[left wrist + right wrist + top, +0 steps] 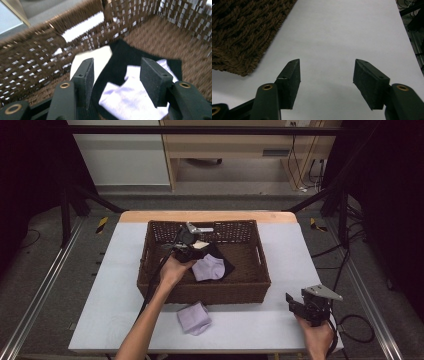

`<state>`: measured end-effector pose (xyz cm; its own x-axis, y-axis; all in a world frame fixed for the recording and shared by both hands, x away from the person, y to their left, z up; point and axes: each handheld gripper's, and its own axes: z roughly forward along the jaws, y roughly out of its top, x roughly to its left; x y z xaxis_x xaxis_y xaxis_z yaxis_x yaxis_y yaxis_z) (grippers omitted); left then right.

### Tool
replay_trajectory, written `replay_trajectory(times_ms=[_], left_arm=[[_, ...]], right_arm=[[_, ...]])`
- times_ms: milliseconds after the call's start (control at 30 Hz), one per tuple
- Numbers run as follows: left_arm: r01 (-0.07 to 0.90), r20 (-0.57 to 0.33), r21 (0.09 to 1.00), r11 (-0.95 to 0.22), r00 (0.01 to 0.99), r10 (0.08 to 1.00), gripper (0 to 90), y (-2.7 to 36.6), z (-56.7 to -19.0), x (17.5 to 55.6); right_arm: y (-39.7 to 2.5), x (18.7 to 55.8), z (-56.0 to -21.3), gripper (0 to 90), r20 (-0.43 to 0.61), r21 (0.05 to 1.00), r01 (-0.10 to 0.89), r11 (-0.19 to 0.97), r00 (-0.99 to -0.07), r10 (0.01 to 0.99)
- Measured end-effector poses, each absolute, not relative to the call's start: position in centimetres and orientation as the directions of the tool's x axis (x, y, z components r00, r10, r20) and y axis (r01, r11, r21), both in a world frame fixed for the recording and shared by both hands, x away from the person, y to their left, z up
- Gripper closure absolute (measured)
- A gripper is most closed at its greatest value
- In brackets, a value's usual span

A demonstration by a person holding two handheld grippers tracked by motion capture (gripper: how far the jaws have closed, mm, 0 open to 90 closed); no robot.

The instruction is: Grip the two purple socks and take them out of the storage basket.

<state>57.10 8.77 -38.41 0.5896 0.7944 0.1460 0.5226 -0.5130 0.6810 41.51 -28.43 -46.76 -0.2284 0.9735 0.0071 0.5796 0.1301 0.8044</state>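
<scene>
- We see our left gripper (186, 245) held inside the brown woven basket (150, 270), toward its far left part, with our left hand (172, 270) just behind it.
- In the left gripper view its jaws stand wide apart with nothing between the pads; this gripper (116, 72) hovers over the basket floor.
- Just ahead of and below those fingers (86, 72) lies a black cloth (125, 55), and on top of it a pale purple sock (130, 97); the sock sits under the gap and runs toward the right finger.
- Beside the left finger, on the far side of it, a white piece (100, 57) pokes out from under the black cloth; we cannot tell what it is.
- A second purple sock (194, 318) lies on the white table (250, 325), outside the basket, just in front of its near wall.
- Our right gripper (300, 306) is held over the table's near right corner by our right hand (319, 337), well apart from both socks.
- In the right gripper view its jaws are spread wide and empty over bare table, with the basket's corner (242, 37) off to the left of the left finger (289, 77).
</scene>
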Motion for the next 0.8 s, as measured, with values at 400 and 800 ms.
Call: replay_trajectory(times_ms=[400,800], left_arm=[[0.561,0.176,0.561,-0.609,0.638,0.750,42.4,7.8,-39.7,58.0],[0.621,0.161,0.401,-0.673,0.676,0.719,37.3,7.0,-41.3,58.8]], right_arm=[[-28.4,41.6,-46.8,38.7,0.001,0.805,0.578,0.136,-0.230,0.973],[-28.4,41.5,-46.9,38.5,0.000,0.803,0.580,0.139,-0.233,0.972]])
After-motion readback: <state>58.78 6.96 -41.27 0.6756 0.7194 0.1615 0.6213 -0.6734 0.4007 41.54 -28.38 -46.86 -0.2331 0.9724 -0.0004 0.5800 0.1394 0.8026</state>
